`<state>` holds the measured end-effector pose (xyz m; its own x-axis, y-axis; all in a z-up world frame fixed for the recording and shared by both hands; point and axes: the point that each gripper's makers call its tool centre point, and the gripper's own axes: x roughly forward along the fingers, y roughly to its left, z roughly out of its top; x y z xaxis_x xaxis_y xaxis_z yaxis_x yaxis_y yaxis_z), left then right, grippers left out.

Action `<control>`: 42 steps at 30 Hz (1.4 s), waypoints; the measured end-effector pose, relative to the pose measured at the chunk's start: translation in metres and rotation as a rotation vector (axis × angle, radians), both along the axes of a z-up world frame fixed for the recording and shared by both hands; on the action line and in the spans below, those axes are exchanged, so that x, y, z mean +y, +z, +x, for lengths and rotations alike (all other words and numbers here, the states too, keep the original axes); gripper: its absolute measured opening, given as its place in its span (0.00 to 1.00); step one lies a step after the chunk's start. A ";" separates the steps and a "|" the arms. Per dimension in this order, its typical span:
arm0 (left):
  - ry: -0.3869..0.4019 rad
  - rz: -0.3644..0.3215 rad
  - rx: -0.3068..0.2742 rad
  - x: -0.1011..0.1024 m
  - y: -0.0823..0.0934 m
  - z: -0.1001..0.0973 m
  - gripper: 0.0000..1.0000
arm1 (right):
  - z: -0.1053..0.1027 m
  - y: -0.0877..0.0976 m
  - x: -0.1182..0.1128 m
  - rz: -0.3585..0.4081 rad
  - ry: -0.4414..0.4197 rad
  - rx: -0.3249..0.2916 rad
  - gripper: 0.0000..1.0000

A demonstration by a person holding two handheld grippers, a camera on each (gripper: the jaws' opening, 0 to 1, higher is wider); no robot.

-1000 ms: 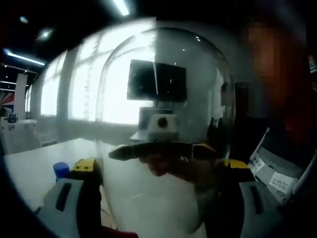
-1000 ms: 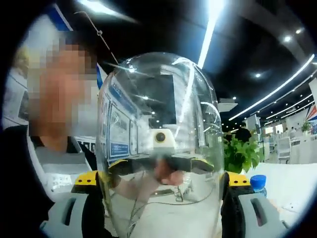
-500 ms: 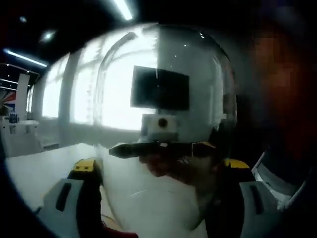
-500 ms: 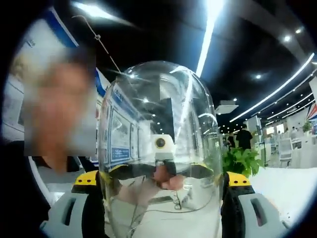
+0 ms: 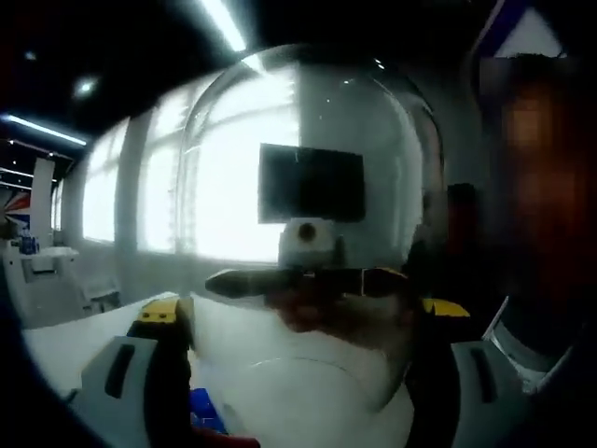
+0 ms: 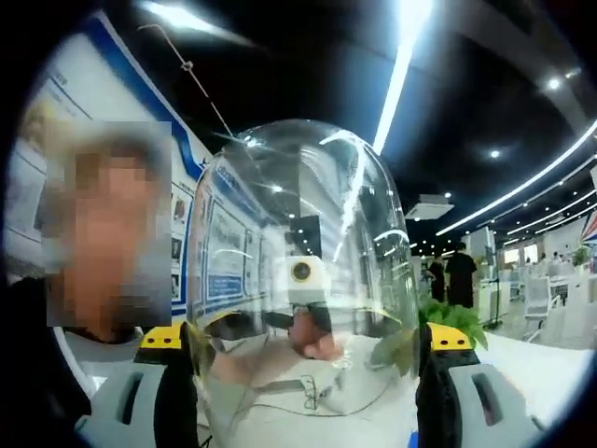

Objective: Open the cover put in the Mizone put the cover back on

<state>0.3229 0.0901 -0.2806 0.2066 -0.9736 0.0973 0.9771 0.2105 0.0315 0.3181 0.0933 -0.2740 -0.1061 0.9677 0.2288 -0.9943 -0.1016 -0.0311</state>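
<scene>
A clear glass dome cover (image 5: 308,187) stands upright between my left gripper's (image 5: 308,383) grey and yellow jaws, which press on its two sides. Through the glass I see the other gripper's dark jaw tips with a hand behind them. In the right gripper view the same dome cover (image 6: 298,243) is held between my right gripper's (image 6: 303,397) jaws, with the opposite gripper showing through it. A blue object (image 5: 201,409), probably the Mizone bottle, peeks out at the bottom left of the dome.
A white table (image 5: 84,336) lies below, at the left in the left gripper view. A person (image 6: 93,355) stands close at the left of the right gripper view. A green plant (image 6: 457,322) sits behind on the right, with people further back.
Both views have tilted upward, with the dome still held between both pairs of jaws. The blue object has slid from the mid left to the bottom of the left gripper view.
</scene>
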 end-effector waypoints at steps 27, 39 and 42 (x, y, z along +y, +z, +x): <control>0.008 0.013 0.041 0.019 -0.057 0.071 0.85 | 0.070 -0.062 0.022 -0.056 0.009 0.032 0.90; 0.029 0.021 0.058 0.023 -0.094 0.083 0.85 | 0.083 -0.098 0.025 -0.059 0.031 0.045 0.90; 0.036 0.042 0.059 0.022 -0.111 0.084 0.85 | 0.082 -0.114 0.025 -0.067 0.038 0.036 0.90</control>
